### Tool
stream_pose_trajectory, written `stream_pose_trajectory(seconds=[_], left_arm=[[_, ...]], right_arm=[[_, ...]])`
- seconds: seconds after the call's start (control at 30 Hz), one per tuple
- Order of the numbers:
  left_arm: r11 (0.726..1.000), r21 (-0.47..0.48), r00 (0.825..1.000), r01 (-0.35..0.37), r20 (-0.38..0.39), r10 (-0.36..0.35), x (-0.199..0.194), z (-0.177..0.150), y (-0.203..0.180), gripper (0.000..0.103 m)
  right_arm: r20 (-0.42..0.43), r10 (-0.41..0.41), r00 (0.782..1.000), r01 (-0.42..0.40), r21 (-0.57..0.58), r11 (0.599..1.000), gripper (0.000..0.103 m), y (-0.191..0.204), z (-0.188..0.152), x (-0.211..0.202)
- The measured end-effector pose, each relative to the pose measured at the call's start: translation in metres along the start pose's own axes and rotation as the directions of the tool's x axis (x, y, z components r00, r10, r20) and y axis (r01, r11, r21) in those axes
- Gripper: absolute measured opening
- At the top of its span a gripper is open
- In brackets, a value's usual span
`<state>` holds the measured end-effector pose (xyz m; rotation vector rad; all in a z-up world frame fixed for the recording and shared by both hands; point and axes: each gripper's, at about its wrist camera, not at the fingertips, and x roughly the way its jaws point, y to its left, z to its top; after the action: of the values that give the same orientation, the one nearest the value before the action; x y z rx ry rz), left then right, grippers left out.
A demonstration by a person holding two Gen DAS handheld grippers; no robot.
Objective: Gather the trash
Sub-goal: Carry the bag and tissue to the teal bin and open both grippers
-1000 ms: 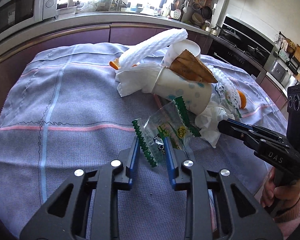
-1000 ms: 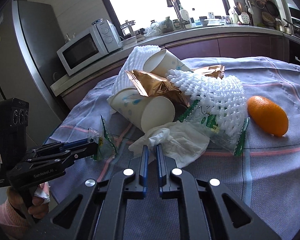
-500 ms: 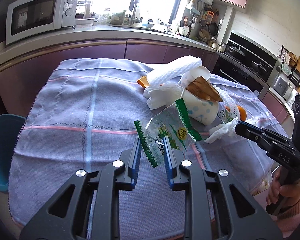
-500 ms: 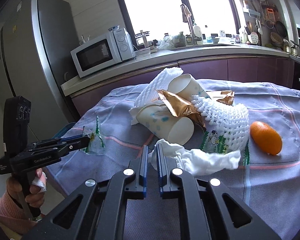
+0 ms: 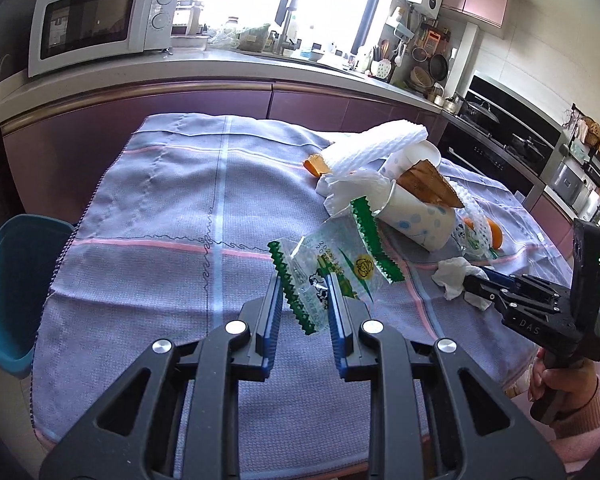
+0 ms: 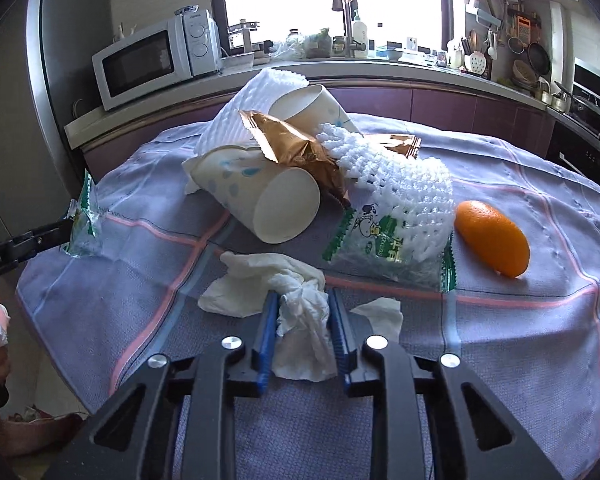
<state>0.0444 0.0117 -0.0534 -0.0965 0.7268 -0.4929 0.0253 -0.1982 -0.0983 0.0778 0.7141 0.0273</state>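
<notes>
My left gripper (image 5: 304, 284) is shut on a clear snack wrapper (image 5: 340, 260) with green zigzag edges and holds it above the lilac tablecloth (image 5: 160, 220). The right wrist view shows that wrapper (image 6: 82, 220) at the far left. My right gripper (image 6: 303, 300) sits low over the cloth and its jaws are opening. A crumpled white tissue (image 6: 300, 320) lies between them on the cloth, slack. Behind it is a pile: paper cups (image 6: 268, 200), a gold foil wrapper (image 6: 296, 152), white foam net (image 6: 396, 176) and a second green wrapper (image 6: 380, 248).
An orange (image 6: 492, 236) lies right of the pile. A blue bin (image 5: 16, 280) stands on the floor past the table's left edge. A kitchen counter with a microwave (image 5: 96, 28) runs behind the table. A small tissue scrap (image 6: 380, 312) lies by the right finger.
The left gripper drew back and up with the wrapper, bringing the blue bin into view. The right gripper lifted the tissue, set it down nearer the front edge, and its jaws spread apart.
</notes>
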Motion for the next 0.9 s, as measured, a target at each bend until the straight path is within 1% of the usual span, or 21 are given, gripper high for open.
stream_pose_trajectory(seconds=[0.03, 0.1, 0.17, 0.27, 0.33, 0.4, 0.5, 0.57, 0.67, 0.8, 0.9], left_arm=[[1.0, -0.002, 1.0, -0.004, 0.003, 0.004, -0.002, 0.0, 0.002, 0.022], [1.0, -0.006, 1.0, -0.017, 0.01, 0.017, -0.006, -0.001, 0.007, 0.022], [0.999, -0.013, 0.999, -0.034, 0.022, 0.034, -0.014, -0.001, 0.016, 0.022], [0.997, -0.034, 0.996, -0.075, 0.053, 0.077, -0.031, 0.001, 0.033, 0.022], [0.991, -0.057, 0.989, -0.118, 0.078, 0.123, -0.045, 0.003, 0.049, 0.022], [0.982, -0.086, 0.979, -0.17, 0.099, 0.178, -0.058, 0.005, 0.068, 0.022], [0.958, -0.136, 0.958, -0.251, 0.11, 0.266, -0.075, 0.007, 0.101, 0.022], [0.937, -0.166, 0.939, -0.308, 0.106, 0.327, -0.085, 0.005, 0.125, 0.023], [0.906, -0.213, 0.917, -0.365, 0.088, 0.39, -0.092, 0.005, 0.16, 0.023], [0.87, -0.253, 0.891, -0.423, 0.057, 0.45, -0.095, 0.003, 0.202, 0.023], [0.848, -0.271, 0.876, -0.455, 0.032, 0.481, -0.091, 0.002, 0.227, 0.023]], right_arm=[[0.001, 0.011, 1.0, -0.011, -0.005, 1.0, 0.015, 0.003, 0.0, -0.001], [0.021, 0.045, 0.999, -0.044, -0.01, 0.999, 0.014, 0.009, 0.003, -0.008], [0.037, 0.107, 0.994, -0.106, -0.012, 0.994, 0.014, 0.017, 0.009, -0.015], [0.049, 0.212, 0.976, -0.21, -0.04, 0.977, 0.014, 0.041, 0.022, -0.02], [0.049, 0.287, 0.957, -0.283, -0.078, 0.956, 0.014, 0.064, 0.032, -0.02], [0.041, 0.361, 0.932, -0.354, -0.121, 0.927, 0.014, 0.091, 0.042, -0.017], [0.01, 0.458, 0.889, -0.448, -0.186, 0.875, 0.014, 0.138, 0.057, -0.008], [-0.011, 0.496, 0.868, -0.484, -0.233, 0.843, 0.015, 0.17, 0.065, -0.001], [-0.058, 0.553, 0.831, -0.546, -0.273, 0.792, 0.015, 0.21, 0.08, 0.017], [-0.099, 0.585, 0.805, -0.583, -0.322, 0.746, 0.015, 0.258, 0.095, 0.038], [-0.13, 0.587, 0.799, -0.591, -0.351, 0.726, 0.016, 0.291, 0.104, 0.056]])
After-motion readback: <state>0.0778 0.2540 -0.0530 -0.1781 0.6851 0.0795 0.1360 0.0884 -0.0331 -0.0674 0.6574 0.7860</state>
